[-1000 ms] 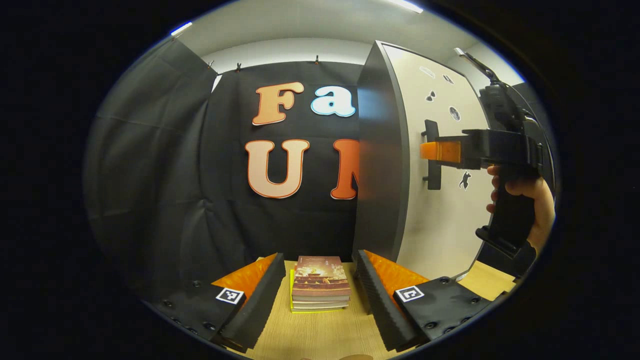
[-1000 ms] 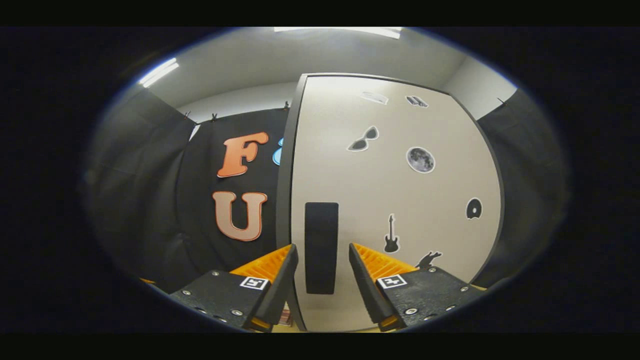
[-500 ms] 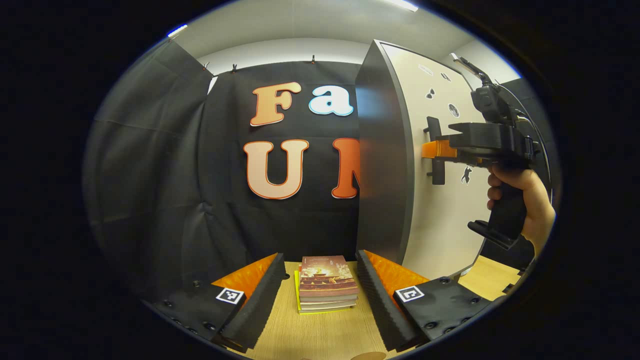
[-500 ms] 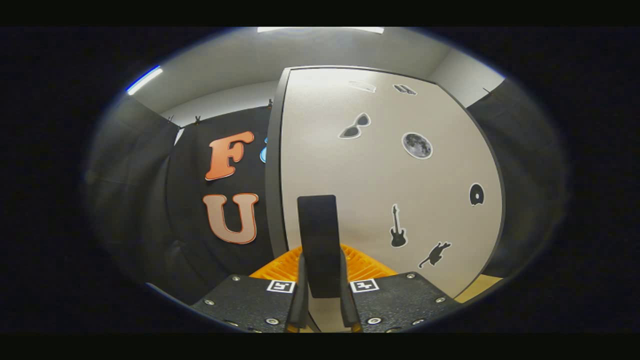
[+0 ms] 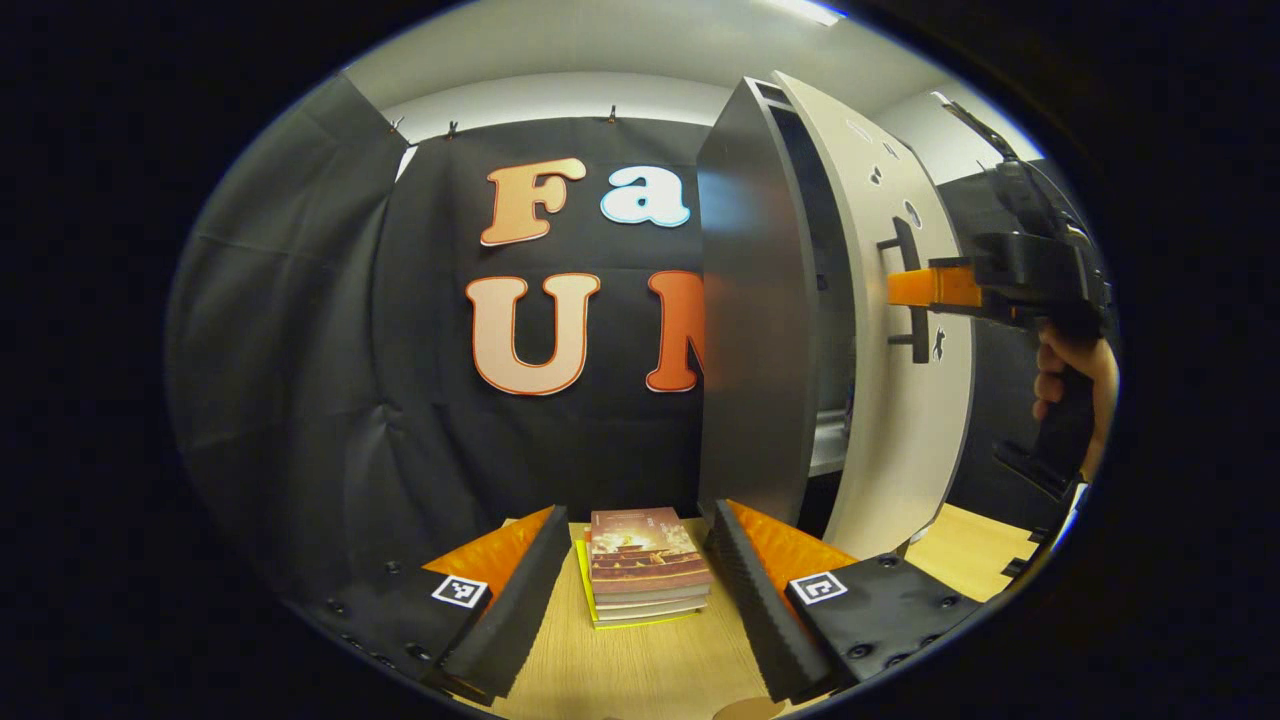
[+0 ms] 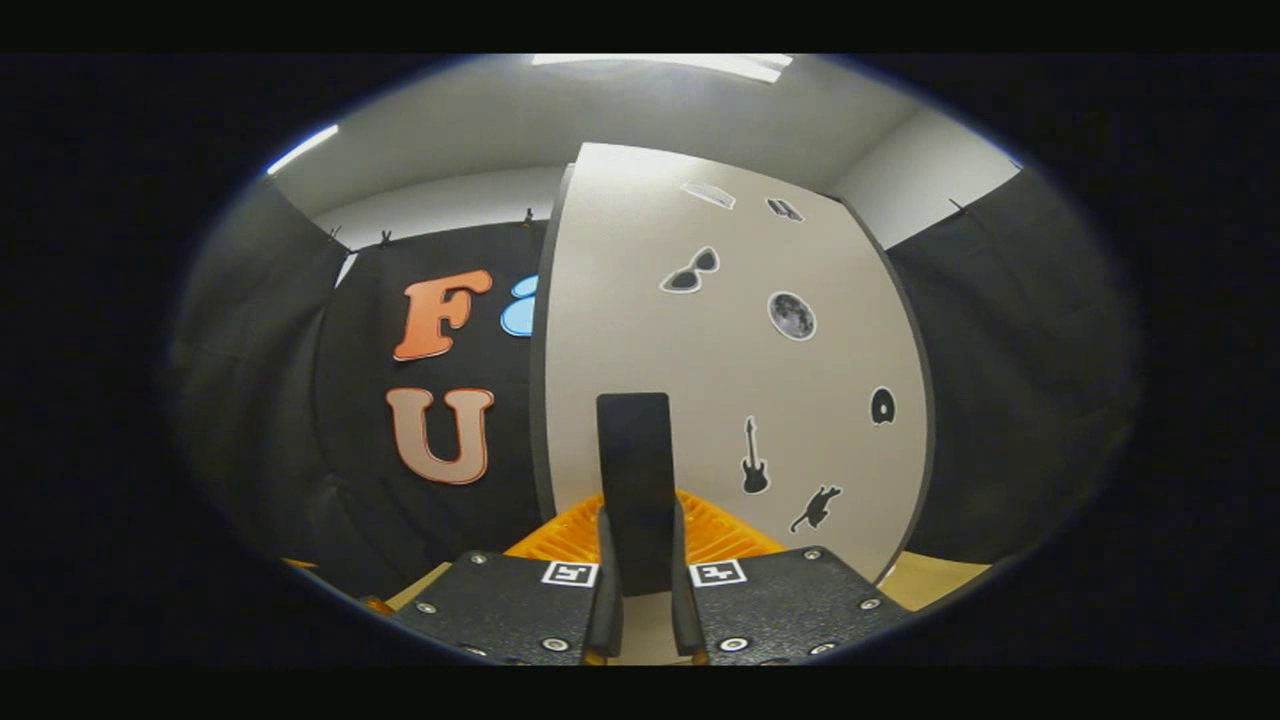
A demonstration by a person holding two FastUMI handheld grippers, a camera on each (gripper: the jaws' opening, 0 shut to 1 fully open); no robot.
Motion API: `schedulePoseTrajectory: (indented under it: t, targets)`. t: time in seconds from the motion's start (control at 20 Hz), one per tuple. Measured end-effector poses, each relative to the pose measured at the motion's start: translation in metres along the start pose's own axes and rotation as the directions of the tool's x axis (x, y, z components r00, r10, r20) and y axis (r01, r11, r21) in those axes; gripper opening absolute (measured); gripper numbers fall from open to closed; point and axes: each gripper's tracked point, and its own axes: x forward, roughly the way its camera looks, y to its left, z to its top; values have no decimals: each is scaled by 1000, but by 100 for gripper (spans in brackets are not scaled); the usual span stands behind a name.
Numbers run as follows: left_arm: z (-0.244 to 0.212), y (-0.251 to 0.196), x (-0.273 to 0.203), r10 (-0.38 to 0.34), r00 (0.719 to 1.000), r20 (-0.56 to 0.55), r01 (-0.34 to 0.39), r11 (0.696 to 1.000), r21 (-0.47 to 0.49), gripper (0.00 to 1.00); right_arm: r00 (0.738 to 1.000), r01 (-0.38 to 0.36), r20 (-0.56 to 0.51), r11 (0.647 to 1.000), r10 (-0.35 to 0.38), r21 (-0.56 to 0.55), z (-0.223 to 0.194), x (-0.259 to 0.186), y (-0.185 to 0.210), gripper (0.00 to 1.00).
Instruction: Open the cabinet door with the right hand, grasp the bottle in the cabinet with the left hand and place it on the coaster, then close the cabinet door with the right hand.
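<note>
— Where is the right claw (image 6: 637, 590)?

— In the right gripper view its two fingers press from both sides on the black handle (image 6: 634, 480) of the cabinet door (image 6: 720, 360), clamped tight. In the left gripper view the same claw (image 5: 915, 288) reaches level toward the handle (image 5: 908, 290) from the right, and a hand (image 5: 1075, 385) grips its black stock below, knuckles toward the door.

— And the door?

— It (image 5: 905, 330) stands ajar, with a dark gap between its edge and the cabinet's grey side panel (image 5: 755, 320). A pale shelf edge (image 5: 830, 445) shows in the gap. The bottle is not something I can make out in there.

— The left claw (image 5: 635, 600)?

— Spread wide, holding nothing, low over the wooden desk (image 5: 640, 670). A stack of books (image 5: 645, 565) lies on the desk just ahead, between the fingers' lines. A round brown edge (image 5: 745, 708) peeks at the very bottom; I cannot tell whether it is the coaster.
</note>
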Motion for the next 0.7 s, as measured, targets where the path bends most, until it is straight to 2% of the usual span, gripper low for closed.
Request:
schedulePoseTrajectory:
  t: [0.15, 0.3, 0.45, 0.7]
  targets:
    - [1, -11, 1, -17, 1000, 3, 17, 1000, -3, 94, 1000, -20, -2, 1000, 20, 13, 6, -22, -11, 16]
    - [5, -37, -20, -11, 1000, 19, 11, 1000, -10, 93, 999, -42, 10, 999, 42, -6, 12, -53, -30, 16]
    - [9, -72, -40, 15, 1000, 19, -14, 1000, -26, 96, 996, -86, 5, 996, 86, 6, 17, -81, -53, 16]
    - [13, -123, -84, 66, 998, 24, -64, 995, -75, 95, 992, -128, 0, 992, 128, 7, 26, -125, -105, 16]
